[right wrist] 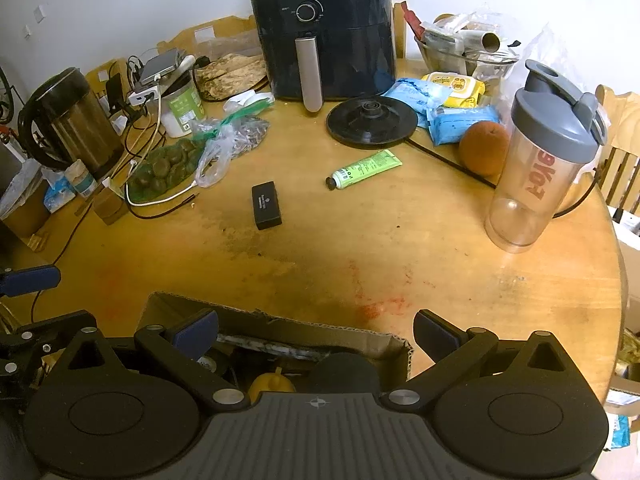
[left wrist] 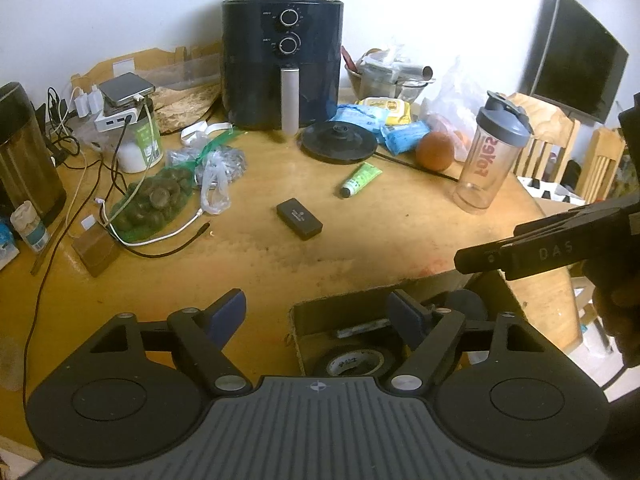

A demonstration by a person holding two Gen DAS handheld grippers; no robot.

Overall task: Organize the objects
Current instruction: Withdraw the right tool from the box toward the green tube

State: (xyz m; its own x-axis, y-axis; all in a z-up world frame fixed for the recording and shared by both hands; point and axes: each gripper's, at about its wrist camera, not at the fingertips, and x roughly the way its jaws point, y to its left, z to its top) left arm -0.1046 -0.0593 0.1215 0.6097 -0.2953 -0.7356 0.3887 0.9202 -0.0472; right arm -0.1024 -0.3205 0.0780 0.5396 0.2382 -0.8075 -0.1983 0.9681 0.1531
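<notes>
Home dining table (right wrist: 440, 240), air fryer (right wrist: 320, 28)

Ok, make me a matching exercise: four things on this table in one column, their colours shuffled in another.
Things:
1. tube
2. small box
3. round fruit
4. shaker lid

Colours:
A. grey
B. green
C. orange
D. black

Pairs: 1-B, 2-D, 3-C, 4-A

One air fryer (right wrist: 324, 32), one shaker bottle (right wrist: 544, 160), one orange (right wrist: 482, 148), one green tube (right wrist: 366, 170), two blue packets (right wrist: 460, 122), one cardboard box (right wrist: 280, 326).
</notes>
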